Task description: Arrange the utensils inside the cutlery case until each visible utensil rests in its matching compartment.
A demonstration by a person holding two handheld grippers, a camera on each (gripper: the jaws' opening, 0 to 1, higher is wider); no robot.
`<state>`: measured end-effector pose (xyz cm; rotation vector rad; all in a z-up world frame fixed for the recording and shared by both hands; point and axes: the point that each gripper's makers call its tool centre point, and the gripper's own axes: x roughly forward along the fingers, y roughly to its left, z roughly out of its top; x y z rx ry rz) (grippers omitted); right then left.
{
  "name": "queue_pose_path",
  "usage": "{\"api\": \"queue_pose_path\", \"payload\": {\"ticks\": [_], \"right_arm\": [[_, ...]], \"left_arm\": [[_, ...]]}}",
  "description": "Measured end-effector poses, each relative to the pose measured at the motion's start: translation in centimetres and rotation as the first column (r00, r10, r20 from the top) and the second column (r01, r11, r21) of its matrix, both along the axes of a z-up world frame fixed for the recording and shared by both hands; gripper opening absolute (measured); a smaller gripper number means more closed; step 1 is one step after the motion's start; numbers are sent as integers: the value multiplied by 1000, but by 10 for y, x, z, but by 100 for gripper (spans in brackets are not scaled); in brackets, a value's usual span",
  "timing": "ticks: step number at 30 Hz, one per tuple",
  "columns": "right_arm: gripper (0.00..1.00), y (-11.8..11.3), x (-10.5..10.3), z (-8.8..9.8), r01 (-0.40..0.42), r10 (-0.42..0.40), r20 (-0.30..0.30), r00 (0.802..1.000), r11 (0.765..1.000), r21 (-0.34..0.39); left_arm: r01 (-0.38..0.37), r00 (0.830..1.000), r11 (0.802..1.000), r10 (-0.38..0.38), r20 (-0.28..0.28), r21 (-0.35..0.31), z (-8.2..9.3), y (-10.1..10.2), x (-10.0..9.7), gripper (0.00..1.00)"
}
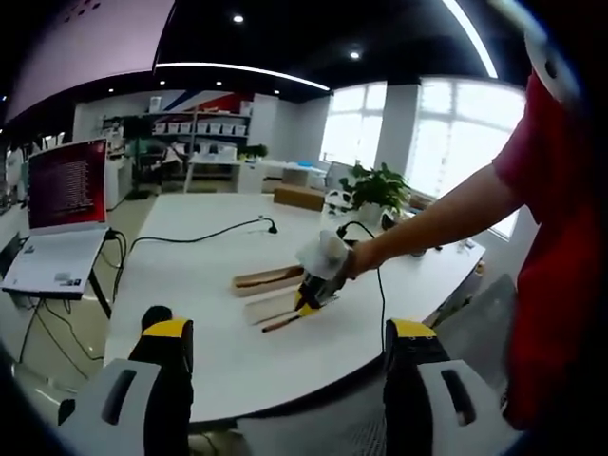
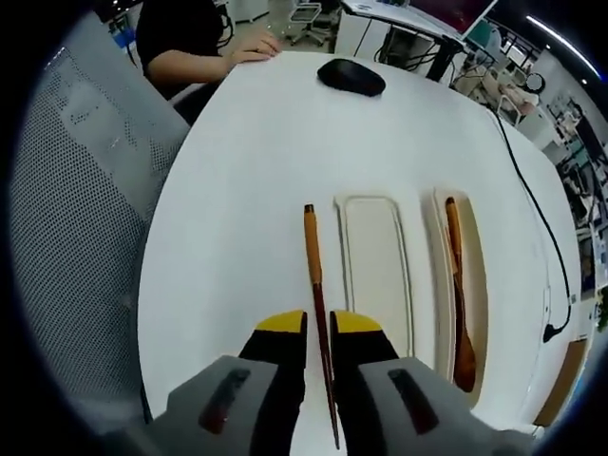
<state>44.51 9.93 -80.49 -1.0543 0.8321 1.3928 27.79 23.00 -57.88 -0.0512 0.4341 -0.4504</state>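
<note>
A thin wooden chopstick [image 2: 311, 247] lies on the white table just left of the cream cutlery case [image 2: 339, 256], and my right gripper [image 2: 319, 323] is shut on its middle. The case's left compartment is bare. In the right compartment rests a wooden spoon [image 2: 458, 285]. In the left gripper view, the case [image 1: 266, 279] sits mid-table, far off, with the right gripper [image 1: 312, 291] over the chopstick [image 1: 282, 322], held by a gloved hand. My left gripper [image 1: 290, 332] hangs open above the table's near edge, nothing between its fingers.
A black mouse [image 2: 351, 76] and a seated person's hand [image 2: 252, 46] are at the table's far end. A grey mesh chair [image 2: 85, 218] stands beside the table. A laptop [image 1: 66, 190], a black cable [image 1: 199, 236] and a potted plant [image 1: 380, 185] ring the table.
</note>
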Motion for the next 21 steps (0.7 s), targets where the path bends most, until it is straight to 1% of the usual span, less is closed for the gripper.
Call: {"api": "queue_pose_path", "payload": {"ticks": [4,14,17,21], "right_arm": [[6,1,1,-4,9,-9,-3,1000,1000,-1],[6,-1,-1,-14,-13,13,-8,1000,999,-37],[6,-1,-1,-15,4,-5,-15,1000,1000,-31],[6,-1,-2,-15,4,-4,-15,1000,1000,-28]], "left_arm": [[-5,1000,1000,5,-6,3,-2,2,-2,84],[-19,1000,1000,19,-17,3,-7,7,-2,84],[-18,1000,1000,18,-19,1,-8,7,-2,84],[-16,1000,1000,16,-23,-1,-10,6,-2,83]]}}
